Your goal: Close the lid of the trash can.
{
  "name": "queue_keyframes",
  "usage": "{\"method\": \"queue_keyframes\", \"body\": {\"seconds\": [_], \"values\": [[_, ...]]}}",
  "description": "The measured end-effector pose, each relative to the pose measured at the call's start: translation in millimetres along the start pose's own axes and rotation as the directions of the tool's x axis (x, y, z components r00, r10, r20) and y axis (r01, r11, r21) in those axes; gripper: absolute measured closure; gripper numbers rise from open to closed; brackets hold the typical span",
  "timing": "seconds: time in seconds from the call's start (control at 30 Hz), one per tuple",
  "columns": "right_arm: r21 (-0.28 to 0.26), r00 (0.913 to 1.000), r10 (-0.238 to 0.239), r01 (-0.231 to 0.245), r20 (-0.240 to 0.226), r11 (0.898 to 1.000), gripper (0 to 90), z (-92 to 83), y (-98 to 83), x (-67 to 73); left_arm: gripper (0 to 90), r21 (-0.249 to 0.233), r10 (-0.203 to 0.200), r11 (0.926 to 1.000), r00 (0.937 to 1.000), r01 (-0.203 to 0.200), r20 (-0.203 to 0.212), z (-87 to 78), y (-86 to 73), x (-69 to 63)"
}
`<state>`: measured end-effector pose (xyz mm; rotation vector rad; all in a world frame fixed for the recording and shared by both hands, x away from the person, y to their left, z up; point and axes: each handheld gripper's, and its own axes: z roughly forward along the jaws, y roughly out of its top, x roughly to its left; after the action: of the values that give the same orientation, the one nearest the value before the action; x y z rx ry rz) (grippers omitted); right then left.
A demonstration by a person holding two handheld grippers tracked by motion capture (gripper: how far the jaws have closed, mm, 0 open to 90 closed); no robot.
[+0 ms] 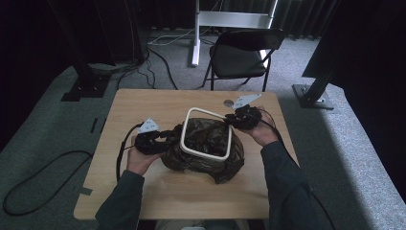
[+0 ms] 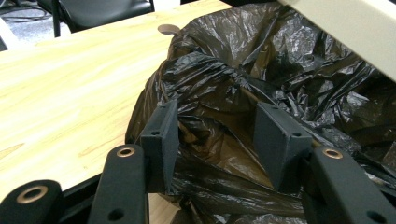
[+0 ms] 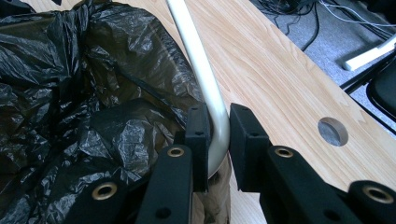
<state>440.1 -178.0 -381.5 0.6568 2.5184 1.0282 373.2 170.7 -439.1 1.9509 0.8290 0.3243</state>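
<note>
Bag-fitting job here: a black trash bag (image 1: 203,151) sits mid-desk with a white rounded-square frame (image 1: 207,134) lying over its mouth, tilted a bit, far edge up toward 12 o'clock. Right tool (image 3: 218,135) is pinched narrow on the frame's rim at roughly the 2 o'clock corner, pads on either side of the tube, so that one's holding the frame. Left tool (image 2: 217,140) is at about 9 o'clock on the bag, jaws standing wide with crumpled plastic bunched between them, but the pads don't look like they're actually pressing on it, so I'd call that open, not a grip yet. If I were doing this, I'd keep the right side locked and steady so the frame doesn't swing, then close the left on a decent fold of plastic near the bag's top edge, not low on the belly, and pull it up and outward over the rim. Thin film slips and tears, so grab a thick pleat and go slow. The wooden desk (image 1: 143,103) has a cable hole (image 3: 332,131) near the right tool, worth keeping the bag clear of it.
</note>
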Motion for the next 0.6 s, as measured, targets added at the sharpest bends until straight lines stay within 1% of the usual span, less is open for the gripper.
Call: {"method": "queue_keyframes", "body": {"seconds": [0.27, 0.6], "values": [[0.011, 0.9999, 0.010, -0.009, -0.014, 1.000, 78.7, 7.3, -0.2, 0.2, 51.3, 0.009, 0.005, 0.9999, 1.0000, -0.005, 0.008, 2.0, -0.1, -1.3], [0.016, 0.9997, 0.014, -0.014, -0.021, 1.000, 79.8, 14.7, -0.7, 1.6, 51.3, -0.001, 0.001, 1.0000, 1.0000, -0.001, 0.001, -1.7, -0.2, -0.5]]}}
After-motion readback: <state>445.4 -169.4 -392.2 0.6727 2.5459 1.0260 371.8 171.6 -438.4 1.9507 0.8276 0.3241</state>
